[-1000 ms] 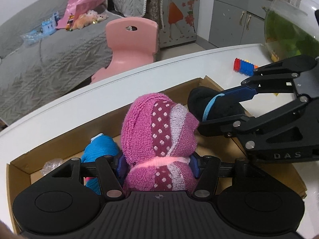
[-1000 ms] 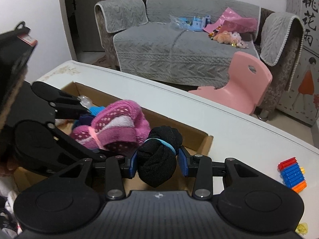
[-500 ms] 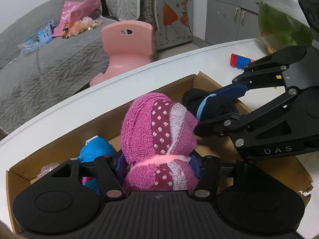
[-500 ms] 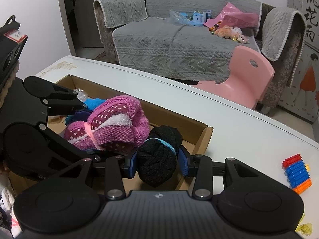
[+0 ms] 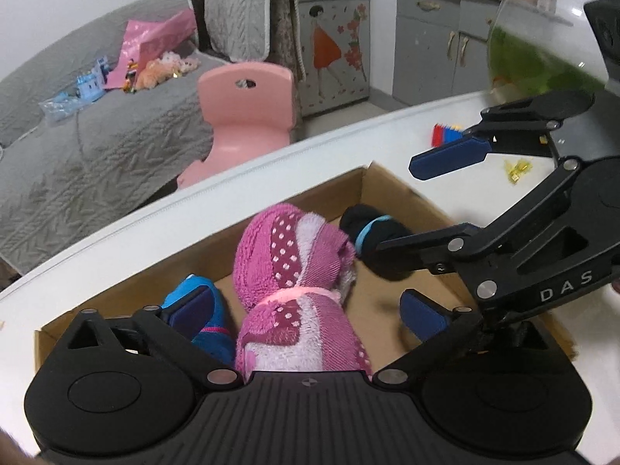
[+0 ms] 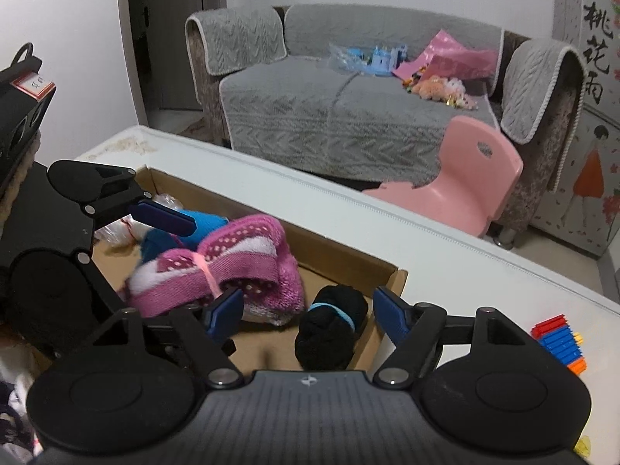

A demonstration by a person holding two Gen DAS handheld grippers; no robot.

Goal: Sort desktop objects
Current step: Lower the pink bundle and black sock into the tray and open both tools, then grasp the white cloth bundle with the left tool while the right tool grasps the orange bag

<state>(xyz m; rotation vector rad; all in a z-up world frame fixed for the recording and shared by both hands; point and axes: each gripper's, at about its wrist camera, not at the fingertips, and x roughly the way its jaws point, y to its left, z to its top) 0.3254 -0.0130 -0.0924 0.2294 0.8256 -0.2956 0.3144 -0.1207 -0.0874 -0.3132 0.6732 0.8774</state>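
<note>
Both tools are letting go: the left gripper (image 5: 306,310) has its jaws opening wide, the blue pads standing clear on either side of the pink sock bundle (image 5: 294,294), which lies between them without being pressed. The right gripper (image 6: 308,312) is opening as well, about half spread, and the black sock roll (image 6: 333,325) sits between its pads with a visible gap on each side. Both bundles rest on the floor of the cardboard box (image 5: 271,209), the black roll at about two o'clock from the pink one in the left wrist view, near the box's corner; a blue sock (image 5: 205,310) lies at nine o'clock from the pink bundle. These are light, soft, squashy things, not fragile and not slippery, so a grip would likely sink in before it holds. The best hold is probably across the banded middle, where the pink tie or the blue elastic keeps each roll tight.
</note>
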